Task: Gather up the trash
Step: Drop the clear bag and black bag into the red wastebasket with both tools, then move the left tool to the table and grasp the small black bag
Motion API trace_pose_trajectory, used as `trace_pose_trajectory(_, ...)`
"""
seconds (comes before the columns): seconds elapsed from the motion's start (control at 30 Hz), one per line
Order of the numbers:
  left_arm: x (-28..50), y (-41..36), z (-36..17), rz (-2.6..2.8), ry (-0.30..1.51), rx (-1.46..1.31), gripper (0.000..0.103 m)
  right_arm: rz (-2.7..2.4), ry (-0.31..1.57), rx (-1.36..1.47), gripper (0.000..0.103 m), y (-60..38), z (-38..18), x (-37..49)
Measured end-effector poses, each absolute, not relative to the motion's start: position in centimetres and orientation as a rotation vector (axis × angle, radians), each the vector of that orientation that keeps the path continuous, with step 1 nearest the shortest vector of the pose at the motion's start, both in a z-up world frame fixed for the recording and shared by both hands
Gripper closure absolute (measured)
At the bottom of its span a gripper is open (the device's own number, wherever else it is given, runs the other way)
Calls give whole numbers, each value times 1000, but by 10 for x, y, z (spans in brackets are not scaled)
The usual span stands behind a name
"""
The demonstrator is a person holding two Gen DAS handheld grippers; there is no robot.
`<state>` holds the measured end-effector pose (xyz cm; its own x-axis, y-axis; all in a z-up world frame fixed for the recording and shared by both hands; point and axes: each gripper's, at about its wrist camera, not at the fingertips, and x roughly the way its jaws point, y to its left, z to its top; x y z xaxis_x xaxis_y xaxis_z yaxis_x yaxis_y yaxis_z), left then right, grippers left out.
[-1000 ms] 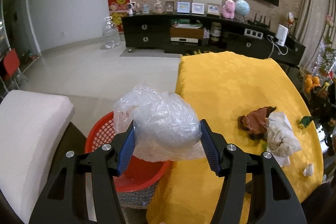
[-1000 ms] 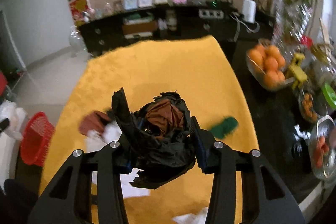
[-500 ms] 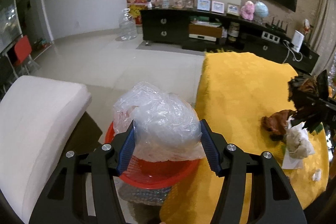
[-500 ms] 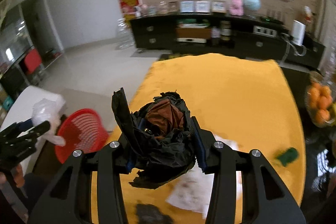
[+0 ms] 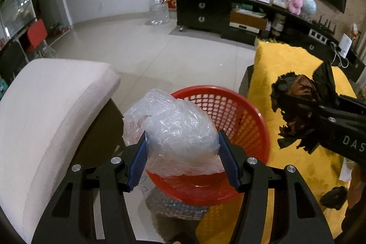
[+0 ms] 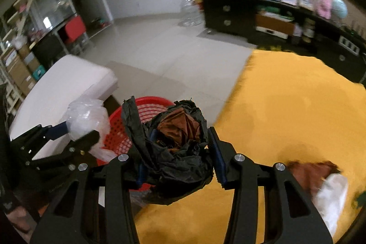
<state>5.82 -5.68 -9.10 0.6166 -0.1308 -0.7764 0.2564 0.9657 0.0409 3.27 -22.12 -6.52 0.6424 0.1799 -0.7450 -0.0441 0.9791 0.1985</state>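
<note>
My left gripper (image 5: pixel 181 141) is shut on a crumpled clear plastic bag (image 5: pixel 176 127), which hangs over the near rim of the red mesh basket (image 5: pixel 240 111). From the right wrist view the same gripper (image 6: pixel 75 129) and clear bag (image 6: pixel 87 116) sit at the basket's (image 6: pixel 119 129) left side. My right gripper (image 6: pixel 181 132) grips a wad of black bag with brown paper inside (image 6: pixel 178 152); its jaws are opening, with the wad still pinched between the pads. That wad (image 5: pixel 297 106) hovers at the basket's right, above the table edge.
The table under a yellow cloth (image 6: pixel 286 106) stands right of the basket. On it lie brown paper (image 6: pixel 311 170), a white tissue (image 6: pixel 334 191) and a black scrap (image 5: pixel 334 197). A white cushioned seat (image 5: pixel 52 106) is to the left. Bare tiled floor lies beyond.
My right gripper has swung left across the table to the basket's edge, carrying the black wad. My left gripper has come down and closer over the basket with the clear bag.
</note>
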Motion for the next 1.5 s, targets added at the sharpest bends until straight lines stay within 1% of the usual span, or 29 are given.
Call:
trace_pose_trajectory(0.23, 69, -50, -109, -222, 921, 142, 45, 187, 923, 140, 57, -192, -86, 65)
trace_pose_trajectory(0.27, 70, -49, -111, -221, 927, 139, 44, 191, 928, 138, 55, -189, -88, 69)
trace_pose_trajectory(0.33, 72, -48, -114, -219, 934, 141, 41, 208, 942, 134, 53, -183, -91, 76)
trace_pose_trajectory(0.43, 73, -47, -114, -218, 930, 140, 35, 220, 951, 135, 48, -175, -92, 81)
trace_pose_trajectory(0.5, 73, -45, -112, -217, 924, 134, 31, 215, 942, 144, 41, -175, -91, 80)
trace_pose_trajectory(0.57, 74, -44, -108, -215, 915, 129, 29, 210, 935, 159, 38, -180, -89, 78)
trace_pose_trajectory(0.73, 69, -40, -94, -216, 880, 117, 24, 184, 917, 177, 37, -192, -84, 71)
trace_pose_trajectory(0.97, 57, -42, -67, -239, 822, 112, 22, 113, 842, 179, 35, -220, -61, 35)
trace_pose_trajectory(1.03, 52, -50, -58, -260, 805, 115, 21, 89, 823, 176, 34, -230, -55, 23)
trace_pose_trajectory(1.2, 38, -75, -46, -330, 777, 132, 20, -15, 766, 174, 30, -268, -37, -18)
trace_pose_trajectory(1.37, 23, -107, -45, -423, 782, 151, 20, -155, 728, 168, 28, -315, -24, -66)
trace_pose_trajectory(1.5, 4, -138, -53, -501, 798, 198, 20, -256, 725, 179, 26, -351, -25, -97)
